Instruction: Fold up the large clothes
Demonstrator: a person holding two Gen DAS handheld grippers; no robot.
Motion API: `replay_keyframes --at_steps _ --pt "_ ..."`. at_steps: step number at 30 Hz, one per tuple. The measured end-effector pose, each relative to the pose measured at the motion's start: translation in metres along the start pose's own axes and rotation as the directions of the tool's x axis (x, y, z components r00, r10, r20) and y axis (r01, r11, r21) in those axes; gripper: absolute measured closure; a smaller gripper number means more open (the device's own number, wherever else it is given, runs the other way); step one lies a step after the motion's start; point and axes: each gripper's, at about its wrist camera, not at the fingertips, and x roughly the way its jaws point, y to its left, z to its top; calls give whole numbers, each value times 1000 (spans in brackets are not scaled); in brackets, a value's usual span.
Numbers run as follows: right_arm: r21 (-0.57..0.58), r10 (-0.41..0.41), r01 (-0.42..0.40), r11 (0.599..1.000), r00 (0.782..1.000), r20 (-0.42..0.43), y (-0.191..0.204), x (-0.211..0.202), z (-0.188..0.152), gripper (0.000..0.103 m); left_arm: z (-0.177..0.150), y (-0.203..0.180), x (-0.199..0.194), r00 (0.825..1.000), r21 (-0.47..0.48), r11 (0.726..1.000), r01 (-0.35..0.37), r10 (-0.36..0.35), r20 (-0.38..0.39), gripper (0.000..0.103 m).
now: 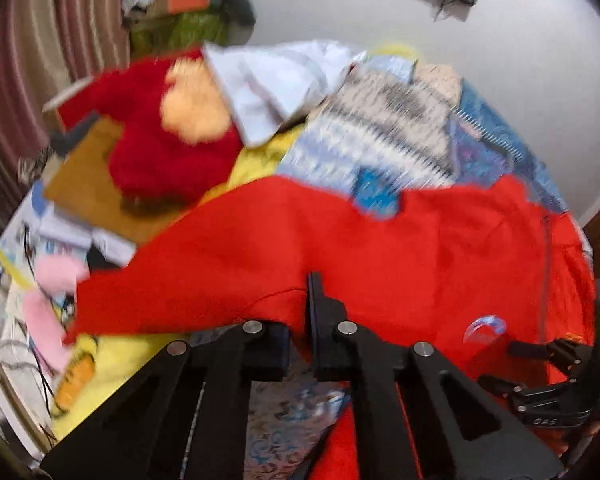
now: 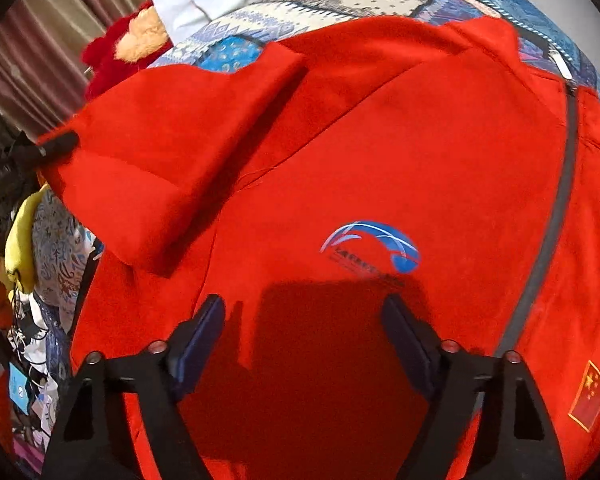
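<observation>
Left wrist view, blurred: the left gripper (image 1: 300,320) has its jaws closed to almost nothing on a fold of the bright red fleece zip jacket (image 1: 380,240), near the sleeve (image 1: 172,280), which stretches out to the left. The jacket lies spread over a patterned blue-and-white quilt (image 1: 380,136) on the bed. A red plush toy with a peach face (image 1: 172,136) sits behind it, and a yellow printed blanket (image 1: 112,364) lies below the sleeve.

Right wrist view: the right gripper (image 2: 304,336) hangs with its jaws wide apart just over the jacket's chest, below the blue swoosh logo (image 2: 372,244), holding nothing. The grey zipper (image 2: 556,216) runs down at right, beside a small flag patch (image 2: 590,396). The sleeve lies folded across the upper left.
</observation>
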Motion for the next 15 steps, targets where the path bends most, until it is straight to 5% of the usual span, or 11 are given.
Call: replay_keyframes --at_steps 7,12,15 --pt "59 -50 41 997 988 148 -33 -80 -9 27 33 -79 -58 981 175 982 76 -105 163 97" --pt "140 -114 86 986 972 203 -74 -137 -34 16 18 -148 -47 975 270 946 180 -207 75 97" --pt "184 -152 114 976 966 209 -97 -155 -55 10 -8 -179 -11 966 270 928 256 -242 -86 97"
